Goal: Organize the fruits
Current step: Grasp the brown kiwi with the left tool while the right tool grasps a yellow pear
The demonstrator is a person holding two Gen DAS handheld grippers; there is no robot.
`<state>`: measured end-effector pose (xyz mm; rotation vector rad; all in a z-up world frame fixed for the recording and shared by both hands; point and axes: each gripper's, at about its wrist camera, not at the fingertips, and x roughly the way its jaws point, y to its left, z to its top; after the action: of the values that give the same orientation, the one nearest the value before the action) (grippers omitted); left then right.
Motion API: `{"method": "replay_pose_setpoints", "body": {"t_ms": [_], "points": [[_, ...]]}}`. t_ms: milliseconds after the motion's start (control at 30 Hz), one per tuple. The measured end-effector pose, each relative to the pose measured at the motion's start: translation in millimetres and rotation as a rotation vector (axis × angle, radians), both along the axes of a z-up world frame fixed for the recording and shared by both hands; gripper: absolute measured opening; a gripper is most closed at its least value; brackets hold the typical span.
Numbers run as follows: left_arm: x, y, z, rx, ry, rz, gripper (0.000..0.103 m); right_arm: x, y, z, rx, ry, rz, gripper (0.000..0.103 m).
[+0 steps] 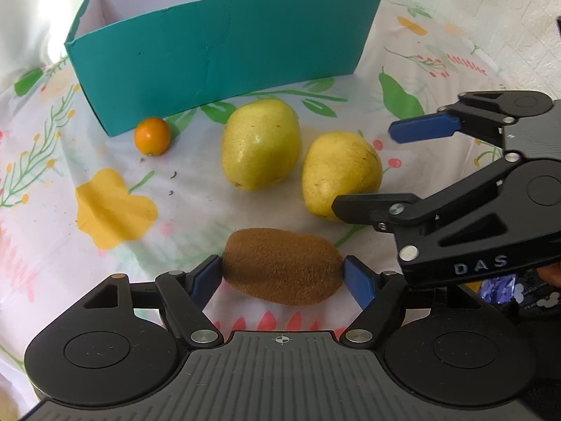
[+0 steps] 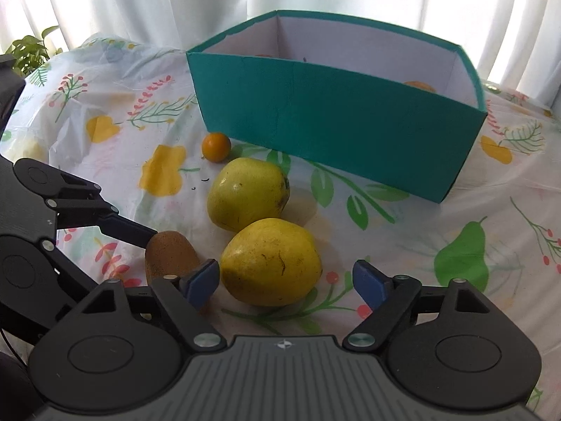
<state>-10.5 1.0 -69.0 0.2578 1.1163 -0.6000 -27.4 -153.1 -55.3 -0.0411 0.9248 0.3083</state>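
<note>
A brown kiwi (image 1: 280, 263) lies on the flowered tablecloth (image 1: 52, 182). My left gripper (image 1: 283, 273) is shut on it, one blue pad at each end. Two yellow pear-like fruits lie beyond it, the far one (image 1: 261, 144) and the near one (image 1: 340, 172). My right gripper (image 2: 285, 277) stands open around the near yellow fruit (image 2: 271, 261); its left pad is close to the skin and its right pad is apart from it. A small orange fruit (image 1: 152, 135) rests against the teal box (image 1: 217, 59). Another orange fruit (image 2: 419, 86) shows inside the box.
The teal box (image 2: 343, 119) has white inner walls and stands open-topped at the back of the table. White curtains (image 2: 175, 0) hang behind it, with a green plant (image 2: 29, 49) at the far left. The two grippers are close together beside the kiwi (image 2: 170, 252).
</note>
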Motion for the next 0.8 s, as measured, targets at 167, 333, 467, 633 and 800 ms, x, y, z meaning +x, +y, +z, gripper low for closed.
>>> {"method": "replay_pose_setpoints", "body": {"t_ms": [167, 333, 467, 633, 800], "points": [[2, 6, 1, 0.009, -0.008, 0.013, 0.080, 12, 2, -5, 0.032, 0.038, 0.021, 0.082], [2, 8, 3, 0.024, -0.017, 0.004, 0.080, 22, 7, -13, 0.075, 0.099, 0.041, 0.074], [2, 11, 3, 0.027, -0.015, 0.004, 0.080, 25, 12, -15, 0.073, 0.110, 0.052, 0.069], [5, 13, 3, 0.027, -0.013, 0.014, 0.080, 23, 10, -12, 0.042, 0.080, 0.024, 0.069], [7, 14, 5, 0.043, -0.020, 0.027, 0.080, 16, -5, -1, 0.016, 0.022, -0.036, 0.069]]}}
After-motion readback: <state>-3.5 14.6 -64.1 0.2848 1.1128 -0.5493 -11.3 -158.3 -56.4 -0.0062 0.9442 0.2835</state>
